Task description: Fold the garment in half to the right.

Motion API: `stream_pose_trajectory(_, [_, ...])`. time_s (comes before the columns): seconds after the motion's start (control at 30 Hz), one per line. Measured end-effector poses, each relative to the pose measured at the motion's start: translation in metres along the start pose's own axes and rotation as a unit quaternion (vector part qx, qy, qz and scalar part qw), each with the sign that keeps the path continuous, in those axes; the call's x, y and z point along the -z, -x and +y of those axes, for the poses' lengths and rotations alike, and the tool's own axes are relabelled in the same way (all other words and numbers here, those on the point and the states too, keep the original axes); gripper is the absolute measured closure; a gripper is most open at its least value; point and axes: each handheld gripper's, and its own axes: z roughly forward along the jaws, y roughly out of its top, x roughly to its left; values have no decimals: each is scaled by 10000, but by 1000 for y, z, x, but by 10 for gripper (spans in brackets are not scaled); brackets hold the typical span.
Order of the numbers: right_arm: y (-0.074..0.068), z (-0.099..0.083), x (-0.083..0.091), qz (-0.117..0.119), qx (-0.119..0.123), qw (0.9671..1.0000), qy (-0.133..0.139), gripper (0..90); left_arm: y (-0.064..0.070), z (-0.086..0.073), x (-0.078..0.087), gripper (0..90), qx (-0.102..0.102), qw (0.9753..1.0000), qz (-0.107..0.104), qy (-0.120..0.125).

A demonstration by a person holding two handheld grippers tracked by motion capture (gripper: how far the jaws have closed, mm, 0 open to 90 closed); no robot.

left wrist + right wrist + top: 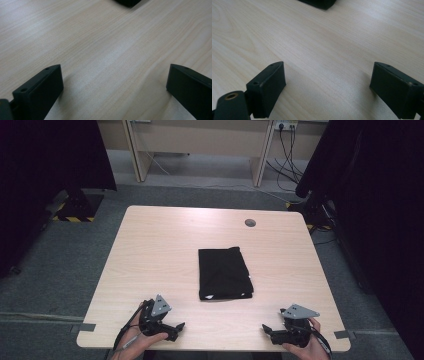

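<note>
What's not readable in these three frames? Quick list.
- Folded black cloth: the high view is too coarse to show the garment type or the small white marks along its near edge.
- The same cloth in the left tool view and right tool view: cut off by the top edge, one corner visible.
- Round grey disc on the light wooden table: too small to identify.

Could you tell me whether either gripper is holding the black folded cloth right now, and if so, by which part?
Nothing is held. The left gripper and right gripper rest open near the table's front edge, apart from the black folded cloth.
</note>
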Motion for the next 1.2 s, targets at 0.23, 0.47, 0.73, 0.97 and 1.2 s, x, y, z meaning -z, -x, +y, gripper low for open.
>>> stream_pose_trajectory(0.23, [-2, -7, 6, -49, -48, 10000, 41, 131, 5, -4, 3, 0, 5, 10000, 3, 28])
stream_pose_trajectory(0.47, [-5, -15, 10, -129, -122, 9997, 175, 128, 7, -6, 3, 0, 30, 9999, 29, 111])
stream_pose_trajectory(0.73, [-8, -19, 13, -175, -175, 9994, 240, 126, 7, -7, 4, 0, 38, 9999, 47, 161])
stream_pose_trajectory(0.97, [-10, -22, 15, -194, -198, 9993, 259, 125, 8, -8, 4, 0, 38, 9998, 43, 164])
stream_pose_trajectory(1.2, [-10, -22, 15, -192, -190, 9993, 253, 125, 8, -8, 4, 0, 38, 9998, 45, 171])
